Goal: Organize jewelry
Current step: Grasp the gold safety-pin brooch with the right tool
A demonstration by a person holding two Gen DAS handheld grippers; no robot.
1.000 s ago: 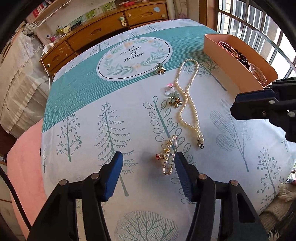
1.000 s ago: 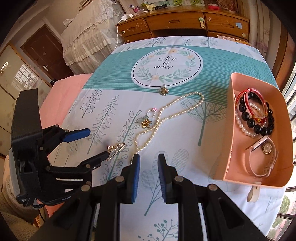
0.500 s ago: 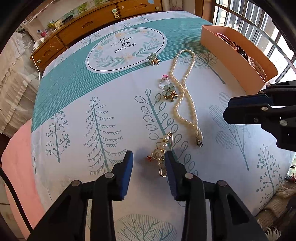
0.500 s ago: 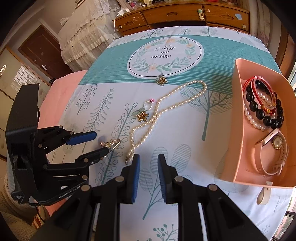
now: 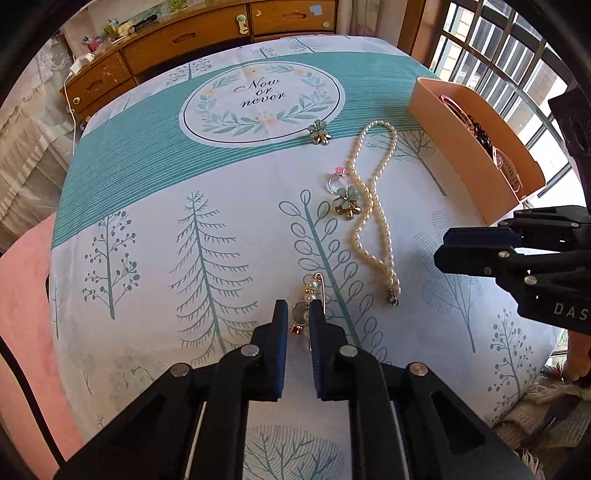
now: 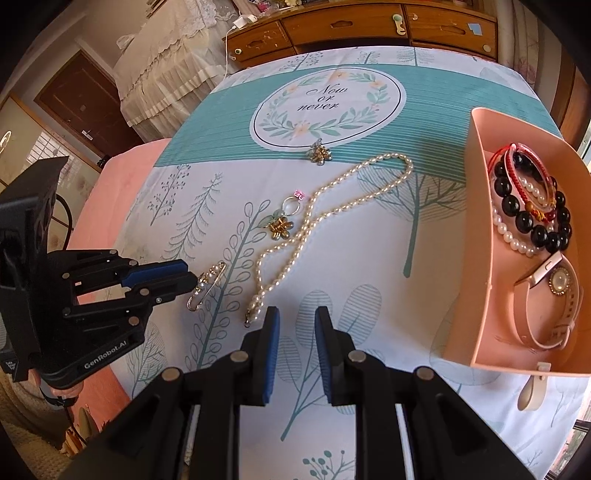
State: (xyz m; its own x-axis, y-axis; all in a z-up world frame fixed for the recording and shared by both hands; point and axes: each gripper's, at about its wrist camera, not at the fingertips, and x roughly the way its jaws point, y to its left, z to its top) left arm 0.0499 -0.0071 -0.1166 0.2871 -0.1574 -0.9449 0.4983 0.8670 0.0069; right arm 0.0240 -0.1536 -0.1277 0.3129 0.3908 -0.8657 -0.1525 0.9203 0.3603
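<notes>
A gold safety-pin brooch with pearls (image 5: 314, 288) (image 6: 210, 280) lies on the printed bedspread. My left gripper (image 5: 298, 310) (image 6: 190, 277) points down at it, jaws closing, and the blue pads press on its lower end. My right gripper (image 6: 297, 314) (image 5: 439, 249) hovers open with nothing between its fingers, just right of the clasp end of a pearl necklace (image 6: 332, 206) (image 5: 369, 206). Beside the necklace lie a green flower brooch (image 5: 347, 205) (image 6: 280, 227), a ring with a pink stone (image 5: 336, 179) (image 6: 291, 205) and a second flower brooch (image 5: 319, 133) (image 6: 319, 155).
A pink box (image 6: 476, 258) (image 5: 461, 155) at the right edge holds bead bracelets (image 6: 528, 206) and a pink watch (image 6: 554, 295). A wooden dresser (image 6: 369, 26) stands beyond the bed. A window grille (image 5: 509, 74) is at the right, a pink blanket (image 5: 26, 295) at the left.
My left gripper's jaws have narrowed from wide apart to tight around the pearl pin brooch. The right gripper has kept its place and its gap.
</notes>
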